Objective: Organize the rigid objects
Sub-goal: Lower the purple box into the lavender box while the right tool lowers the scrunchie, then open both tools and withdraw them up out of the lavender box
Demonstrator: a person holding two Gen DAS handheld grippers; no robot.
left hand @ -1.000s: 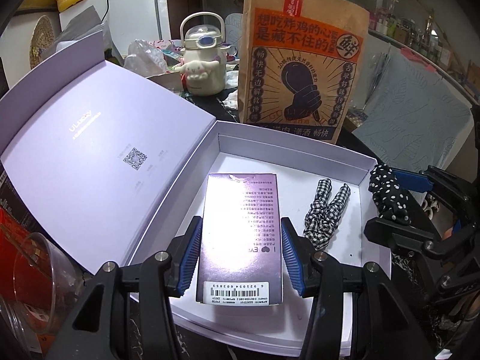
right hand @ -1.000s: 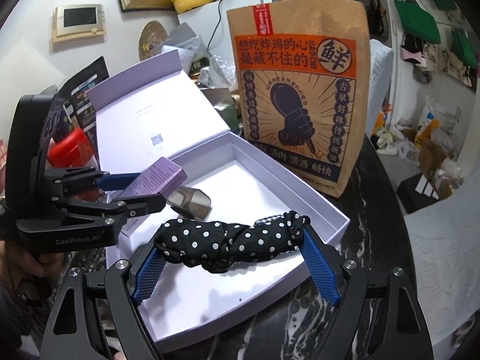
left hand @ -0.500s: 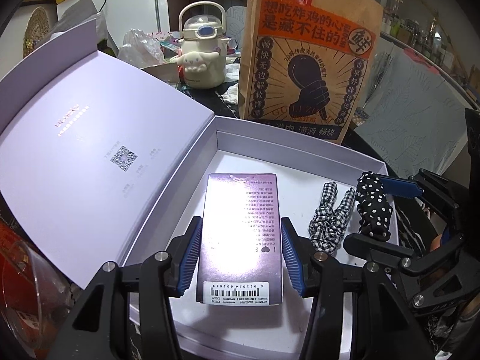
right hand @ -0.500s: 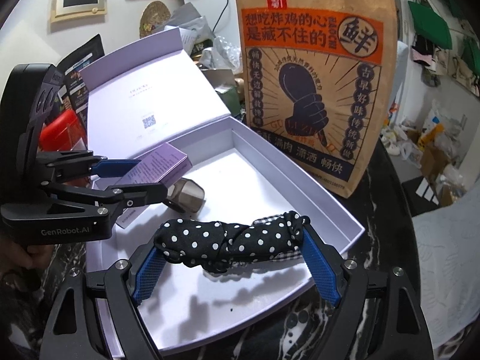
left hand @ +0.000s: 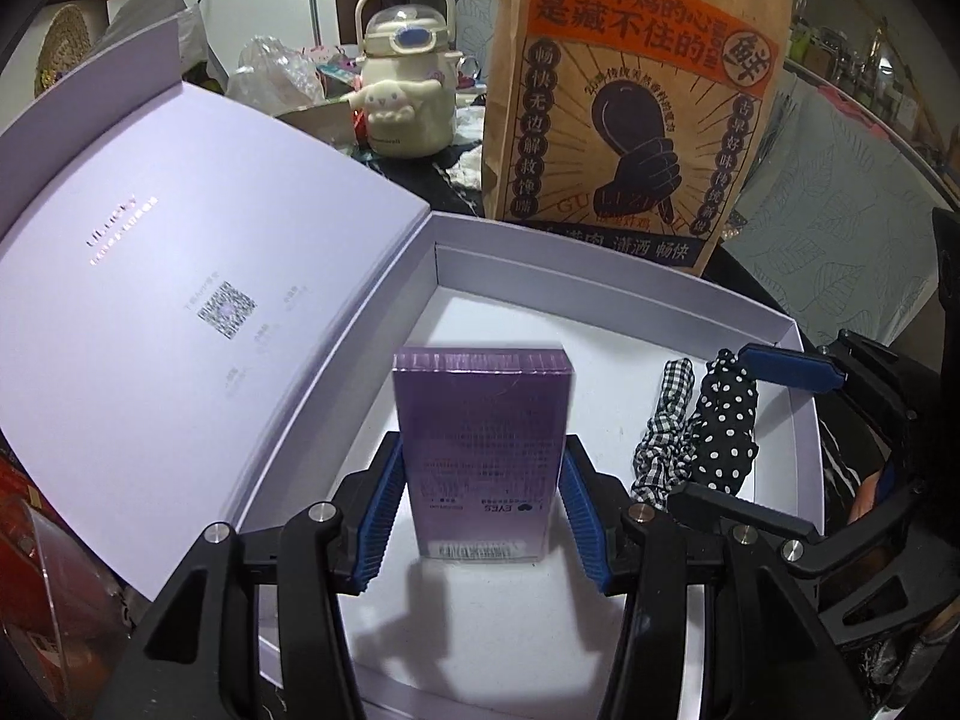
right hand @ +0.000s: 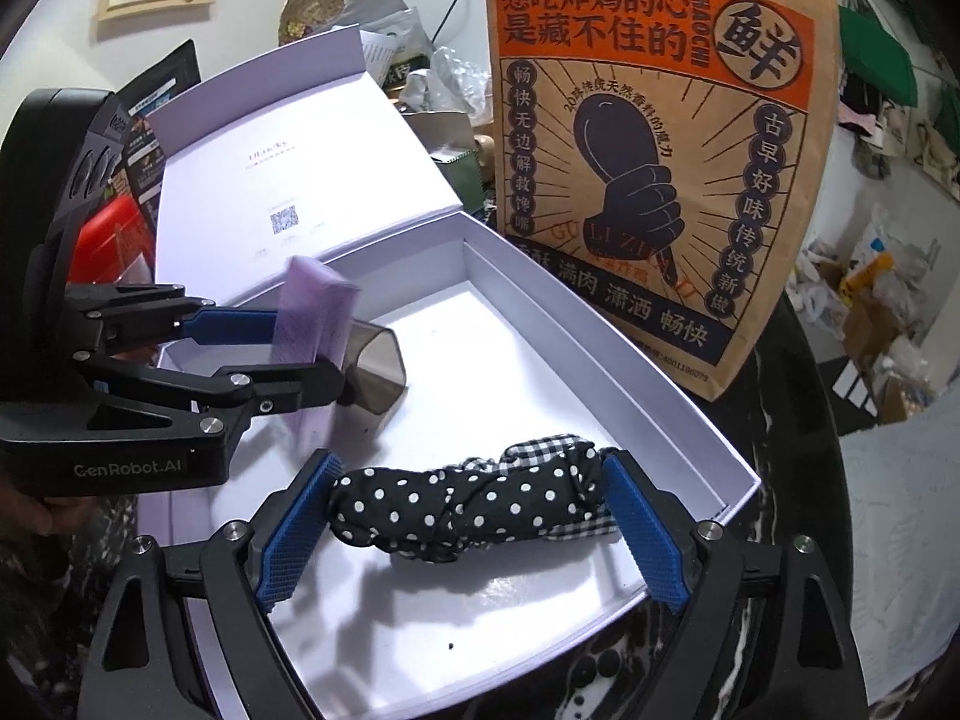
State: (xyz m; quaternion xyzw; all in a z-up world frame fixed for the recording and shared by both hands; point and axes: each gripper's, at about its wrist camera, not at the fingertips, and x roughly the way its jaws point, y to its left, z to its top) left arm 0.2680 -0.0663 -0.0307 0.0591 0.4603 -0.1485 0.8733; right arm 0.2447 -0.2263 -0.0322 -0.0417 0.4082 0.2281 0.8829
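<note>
An open lilac gift box (left hand: 600,276) (right hand: 678,396) lies on the dark table, lid folded back left. My left gripper (left hand: 477,510) (right hand: 282,348) stands around a purple carton (left hand: 480,450) (right hand: 312,330); its jaws have spread and the carton tilts between them over the box floor. My right gripper (right hand: 468,516) (left hand: 756,426) is shut on a black polka-dot scrunchie (right hand: 462,510) (left hand: 726,420), low over the box's right side. A black-and-white checked scrunchie (left hand: 660,432) (right hand: 540,450) lies in the box beside it. A smoky hexagonal container (right hand: 375,375) sits behind the carton.
A tall brown paper bag with orange print (left hand: 636,102) (right hand: 648,150) stands right behind the box. A cream character kettle (left hand: 408,96) and plastic clutter sit at the back left. A red item (right hand: 111,240) and a clear cup (left hand: 36,600) are at the left.
The left jaws have spread off the purple carton, which has dropped and tipped toward the box floor. The right gripper has carried the polka-dot scrunchie lower, next to the checked one.
</note>
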